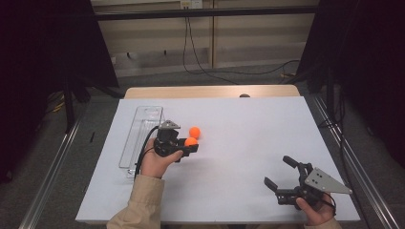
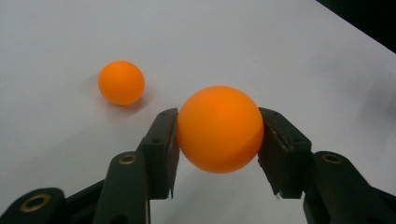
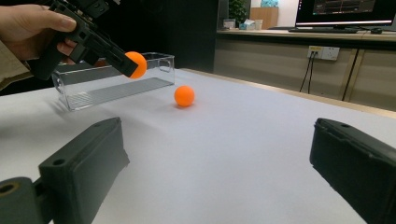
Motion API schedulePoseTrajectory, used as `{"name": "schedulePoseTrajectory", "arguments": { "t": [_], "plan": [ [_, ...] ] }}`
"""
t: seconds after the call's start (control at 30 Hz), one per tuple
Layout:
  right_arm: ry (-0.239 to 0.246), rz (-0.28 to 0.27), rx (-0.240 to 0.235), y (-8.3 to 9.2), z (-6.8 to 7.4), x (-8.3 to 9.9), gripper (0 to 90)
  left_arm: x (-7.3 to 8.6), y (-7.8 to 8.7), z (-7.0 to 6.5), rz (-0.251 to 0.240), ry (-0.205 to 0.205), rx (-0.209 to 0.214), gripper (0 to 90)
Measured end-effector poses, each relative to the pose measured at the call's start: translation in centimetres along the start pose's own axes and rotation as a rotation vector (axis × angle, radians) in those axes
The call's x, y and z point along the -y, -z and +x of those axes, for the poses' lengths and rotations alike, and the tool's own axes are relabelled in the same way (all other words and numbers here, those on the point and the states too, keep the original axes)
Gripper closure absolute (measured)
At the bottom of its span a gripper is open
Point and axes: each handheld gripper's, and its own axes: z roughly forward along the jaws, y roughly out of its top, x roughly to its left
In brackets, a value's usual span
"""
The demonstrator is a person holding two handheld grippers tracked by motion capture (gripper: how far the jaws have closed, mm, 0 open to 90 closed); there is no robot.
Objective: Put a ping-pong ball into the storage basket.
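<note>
Right gripper [image 1: 285,175]: nearest the camera, jaws wide apart, holding nothing, low over the table [image 1: 248,138].
Table: white surface, carries all items.
Clear box [image 1: 141,136]: left side, nothing inside yet.
Left gripper [image 1: 190,145]: jaws clamped on one orange ball [image 2: 219,129], lifted off the table beside the box.
Second ball [image 1: 194,132]: loose, just beyond.
Progress: early judgement; one ball gripped, none boxed, both remain.

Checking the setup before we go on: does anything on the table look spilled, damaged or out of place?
Nothing stands out. One orange ball is clamped in the left gripper, clear of the table; the second orange ball sits loose beside it. The clear tray lies flat and intact, and the right gripper is open with nothing in it.
</note>
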Motion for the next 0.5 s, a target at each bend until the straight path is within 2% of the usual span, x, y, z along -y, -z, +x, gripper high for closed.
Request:
{"name": "schedulePoseTrajectory", "arguments": {
  "t": [0.5],
  "plan": [
    [0.001, -0.001, 0.000, 0.00, 0.02, -0.01, 2.6, 0.00, 0.65, 0.53, -0.008, 0.012, -0.011, 50.8]
  ]
}}
